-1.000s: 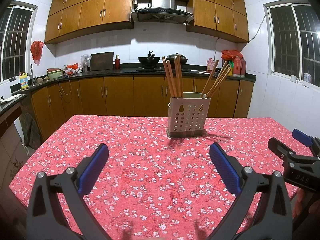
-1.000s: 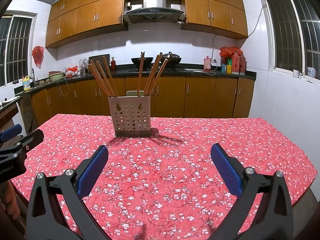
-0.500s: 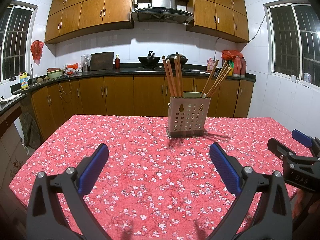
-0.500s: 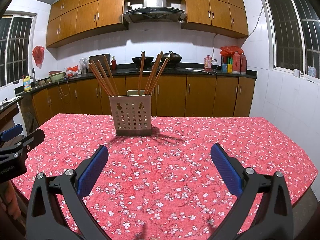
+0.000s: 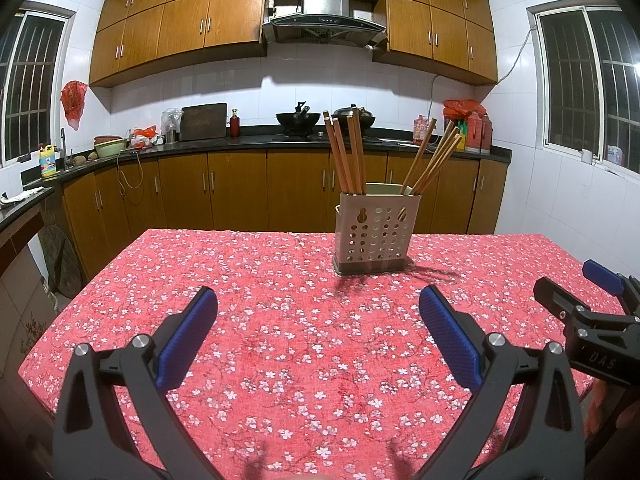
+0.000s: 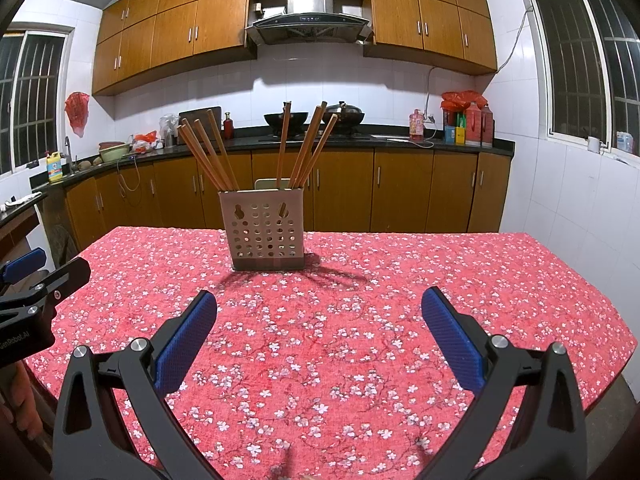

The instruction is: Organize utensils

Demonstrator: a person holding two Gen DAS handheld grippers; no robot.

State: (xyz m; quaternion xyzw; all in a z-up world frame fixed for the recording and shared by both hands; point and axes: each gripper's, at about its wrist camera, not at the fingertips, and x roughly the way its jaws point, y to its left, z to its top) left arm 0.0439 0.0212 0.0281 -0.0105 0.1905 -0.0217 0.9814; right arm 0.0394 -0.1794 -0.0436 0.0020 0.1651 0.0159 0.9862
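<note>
A beige perforated utensil holder [image 5: 376, 235] [image 6: 266, 230] stands upright near the far side of the table. Several wooden chopsticks [image 5: 348, 152] [image 6: 208, 152] lean out of it in two bunches. My left gripper [image 5: 318, 322] hovers open over the red floral tablecloth [image 5: 280, 320], well short of the holder, with nothing between its blue pads. My right gripper [image 6: 319, 320] is likewise open and empty, further right along the near edge. Each gripper shows at the side of the other's view: the right gripper [image 5: 592, 304] and the left gripper [image 6: 40, 276].
The tablecloth [image 6: 360, 300] covers the whole table; its edges drop off left and right. Behind stand wooden cabinets [image 5: 240, 192], a dark countertop with a wok [image 5: 298, 120], bottles [image 5: 474, 130] and a range hood [image 5: 324, 20]. White tiled walls and barred windows flank the room.
</note>
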